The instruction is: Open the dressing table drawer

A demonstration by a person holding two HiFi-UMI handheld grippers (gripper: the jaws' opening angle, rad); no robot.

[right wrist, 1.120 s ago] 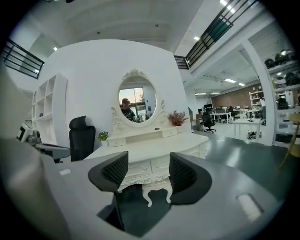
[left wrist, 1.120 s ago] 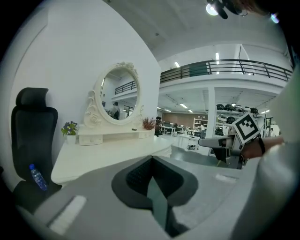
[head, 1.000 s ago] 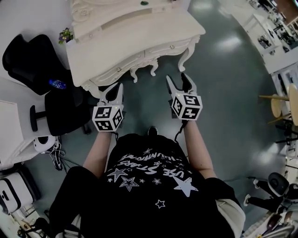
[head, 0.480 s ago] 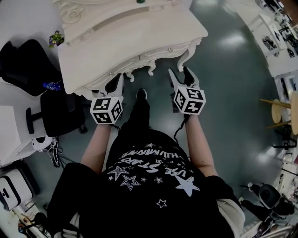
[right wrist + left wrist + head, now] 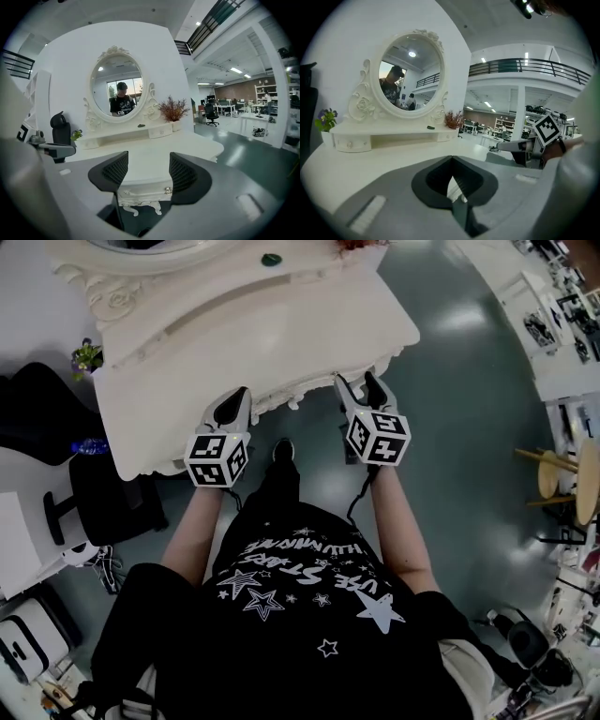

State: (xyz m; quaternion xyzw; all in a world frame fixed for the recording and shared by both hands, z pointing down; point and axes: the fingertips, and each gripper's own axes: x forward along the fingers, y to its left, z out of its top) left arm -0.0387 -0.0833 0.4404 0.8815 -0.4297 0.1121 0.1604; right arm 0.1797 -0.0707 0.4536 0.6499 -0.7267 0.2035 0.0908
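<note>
The white dressing table (image 5: 281, 329) fills the top of the head view. Its carved drawer front (image 5: 140, 193) with a small shiny knob (image 5: 167, 190) shows low in the right gripper view, framed between that gripper's jaws; the drawer looks closed. My right gripper (image 5: 356, 390) is open, level with the table's front edge and a short way from the knob. My left gripper (image 5: 232, 411) hangs at the front edge further left, fingers together and holding nothing. In the left gripper view that gripper (image 5: 452, 180) points over the tabletop, and the drawer is hidden from it.
An oval mirror (image 5: 117, 89) and a low shelf (image 5: 393, 138) stand at the table's back, with a purple flower pot (image 5: 84, 357) and a dried red plant (image 5: 173, 110). A black office chair (image 5: 103, 493) stands at the left, a stool (image 5: 562, 465) far right.
The person has stepped closer to the table. Both grippers have moved forward up to its front edge, and the drawer fronts have slipped under the tabletop in the head view.
</note>
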